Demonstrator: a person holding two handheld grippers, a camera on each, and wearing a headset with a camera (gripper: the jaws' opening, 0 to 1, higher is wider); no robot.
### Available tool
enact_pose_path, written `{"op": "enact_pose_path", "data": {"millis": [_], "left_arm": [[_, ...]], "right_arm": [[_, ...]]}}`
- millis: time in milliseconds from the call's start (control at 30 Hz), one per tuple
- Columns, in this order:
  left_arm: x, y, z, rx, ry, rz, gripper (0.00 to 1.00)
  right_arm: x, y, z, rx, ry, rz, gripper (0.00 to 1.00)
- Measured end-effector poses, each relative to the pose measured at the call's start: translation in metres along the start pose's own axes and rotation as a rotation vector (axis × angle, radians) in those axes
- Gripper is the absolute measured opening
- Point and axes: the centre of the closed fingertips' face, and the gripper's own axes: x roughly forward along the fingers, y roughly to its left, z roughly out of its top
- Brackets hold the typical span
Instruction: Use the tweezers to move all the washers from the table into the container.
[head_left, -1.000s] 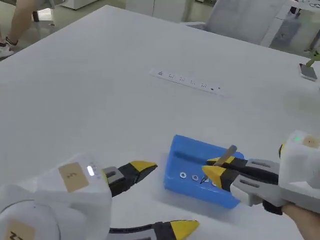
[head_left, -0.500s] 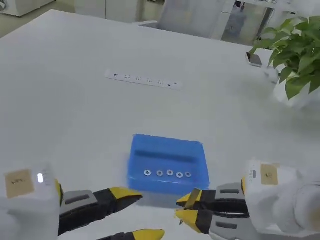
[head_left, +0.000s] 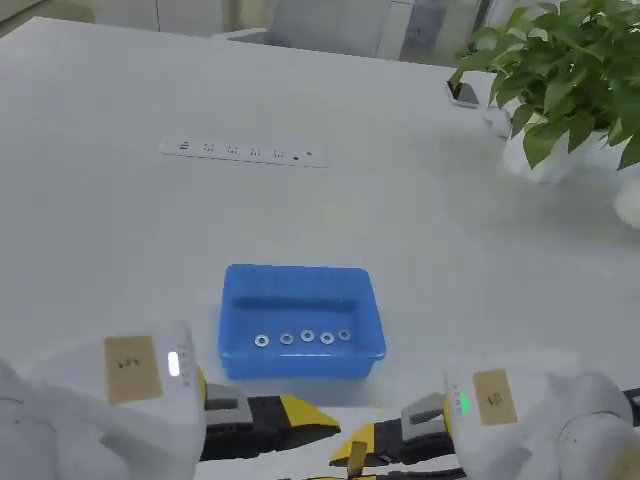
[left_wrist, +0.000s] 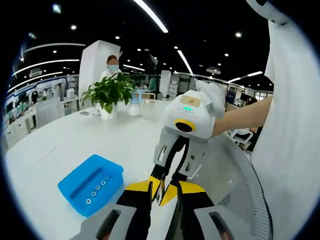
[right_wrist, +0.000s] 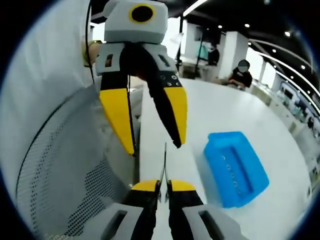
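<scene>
Left gripper (right_wrist: 153, 147): jaws held wide apart, nothing gripped.
Right gripper (right_wrist: 164, 186): clamped onto the tweezers (right_wrist: 164, 165).
Washers (head_left: 307, 337): five lined up in the container (head_left: 300, 288).

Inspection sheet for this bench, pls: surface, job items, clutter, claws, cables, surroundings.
surface: white table, no loose parts seen
job's things: blue container holding five washers in a row; tweezers
clutter: power strip, potted plant
grippers: left claw open, empty; right claw shut on the tweezers
cables: nothing seen
surroundings: open office, people in the background
</scene>
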Motion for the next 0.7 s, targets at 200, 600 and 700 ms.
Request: {"op": "enact_pose_path", "data": {"millis": [200, 600, 700], "left_arm": [[0.012, -0.006, -0.008, 0.081, 0.081, -0.054, 0.09], [0.02, 0.002, -0.017, 0.109, 0.153, -0.083, 0.0], [0.019, 0.01, -0.028, 0.12, 0.191, -0.081, 0.0]], "right_arm": [[0.0, 0.003, -0.009, -0.039, 0.053, 0.02, 0.04], [0.004, -0.007, -0.019, -0.069, 0.098, 0.019, 0.05], [0.011, -0.01, -0.022, -0.06, 0.105, 0.022, 0.05]]}}
